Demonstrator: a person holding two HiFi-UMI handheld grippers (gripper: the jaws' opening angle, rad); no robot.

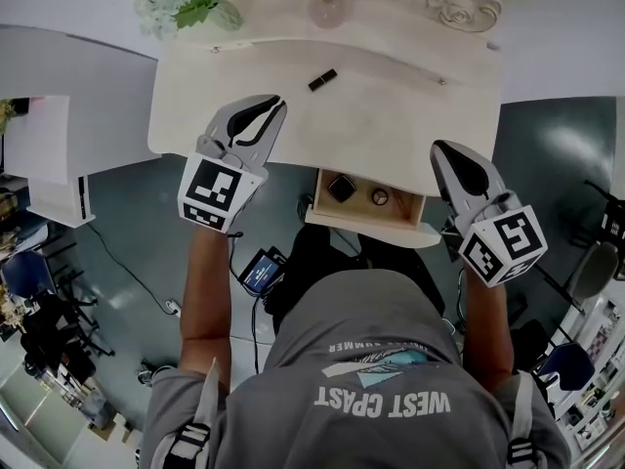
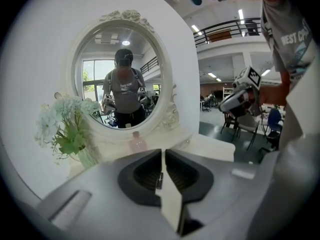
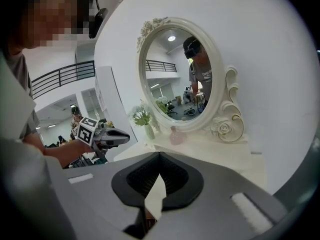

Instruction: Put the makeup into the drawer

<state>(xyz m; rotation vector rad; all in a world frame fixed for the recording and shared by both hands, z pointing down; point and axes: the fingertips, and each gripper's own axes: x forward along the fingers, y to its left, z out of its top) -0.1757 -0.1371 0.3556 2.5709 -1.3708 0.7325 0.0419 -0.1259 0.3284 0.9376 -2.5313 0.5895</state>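
Makeup tube (image 1: pixel 322 79) on table (image 1: pixel 391 115), drawer (image 1: pixel 366 225) open, left claw (image 1: pixel 274 104) and right claw (image 1: pixel 440 149) empty.

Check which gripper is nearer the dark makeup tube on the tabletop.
Left. Left gripper is over the tabletop, just lower left of the tube; right gripper is off the front edge, beside the open drawer.

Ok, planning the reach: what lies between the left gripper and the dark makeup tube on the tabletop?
Nothing: in the head view only bare tabletop separates the left gripper from the dark makeup tube.
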